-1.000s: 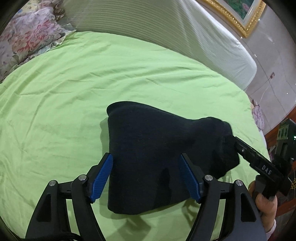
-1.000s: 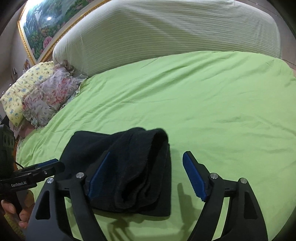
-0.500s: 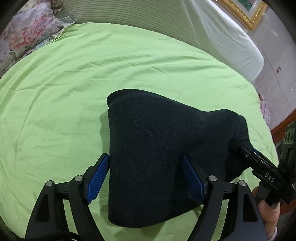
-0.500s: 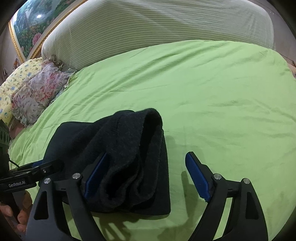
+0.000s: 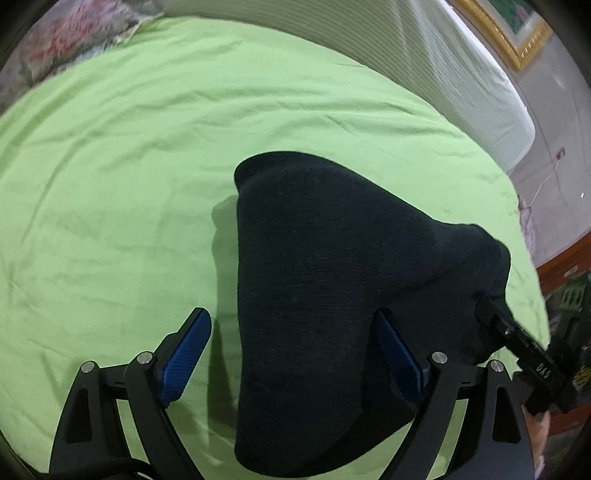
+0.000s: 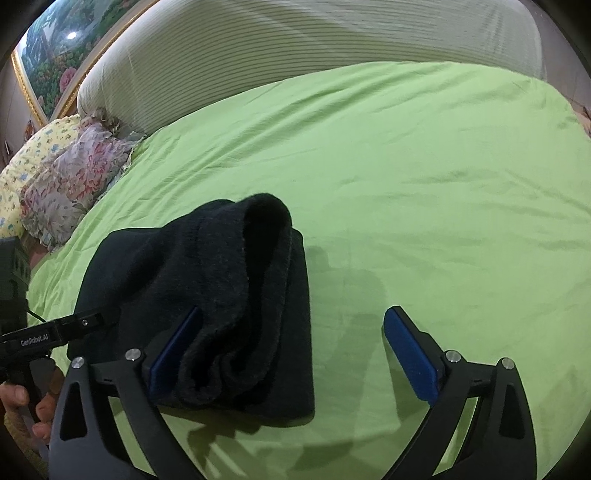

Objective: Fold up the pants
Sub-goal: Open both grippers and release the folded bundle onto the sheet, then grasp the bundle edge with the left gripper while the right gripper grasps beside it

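Folded black pants (image 5: 332, 295) lying on the green bed (image 5: 110, 184), both grippers spreading over them.

Left gripper (image 5: 295, 362) is opening, pants bulk between its fingers (image 5: 184, 354); whether the pads are touching the cloth, cannot tell. Right gripper (image 6: 295, 358) is opening too, its left finger (image 6: 173, 350) tucked against the rolled edge, the other over bare sheet. Only the right view is showing floral pillows (image 6: 66, 184) and a hand (image 6: 22, 406); the left shows a gold frame (image 5: 498, 33). Striped headboard (image 6: 295, 48) behind.

bed: green sheet (image 6: 424, 192) | striped headboard (image 6: 295, 55) | floral pillows (image 6: 70, 184) | gilt-framed painting (image 6: 48, 51)
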